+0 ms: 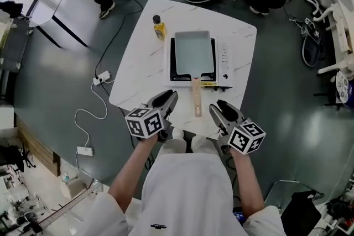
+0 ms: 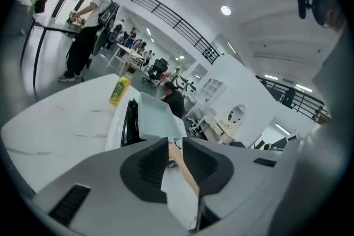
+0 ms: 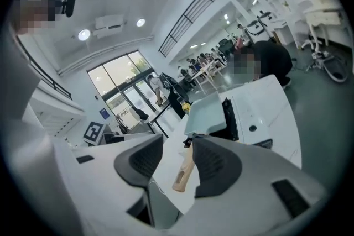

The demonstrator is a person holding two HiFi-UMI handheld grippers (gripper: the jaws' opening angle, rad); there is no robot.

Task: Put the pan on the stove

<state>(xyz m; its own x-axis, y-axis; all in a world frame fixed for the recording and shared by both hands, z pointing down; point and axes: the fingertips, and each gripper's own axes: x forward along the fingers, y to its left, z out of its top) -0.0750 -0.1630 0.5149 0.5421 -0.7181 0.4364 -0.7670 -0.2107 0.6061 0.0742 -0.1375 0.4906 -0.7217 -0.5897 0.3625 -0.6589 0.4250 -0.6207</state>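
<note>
The pan (image 1: pixel 192 54) sits on the stove (image 1: pixel 227 61), bottle (image 1: pixel 159 27) at its left.

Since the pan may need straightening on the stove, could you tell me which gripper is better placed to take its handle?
Right, marginally: the right gripper, open, sits nearer the wooden handle than the left gripper, also open.

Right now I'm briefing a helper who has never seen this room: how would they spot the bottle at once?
Start at the white table on the grey floor, where a stove carries a pale rectangular pan. The bottle stands upright on the tabletop by the stove's far left corner. It is the only small yellow thing there, dark at the top.
</note>
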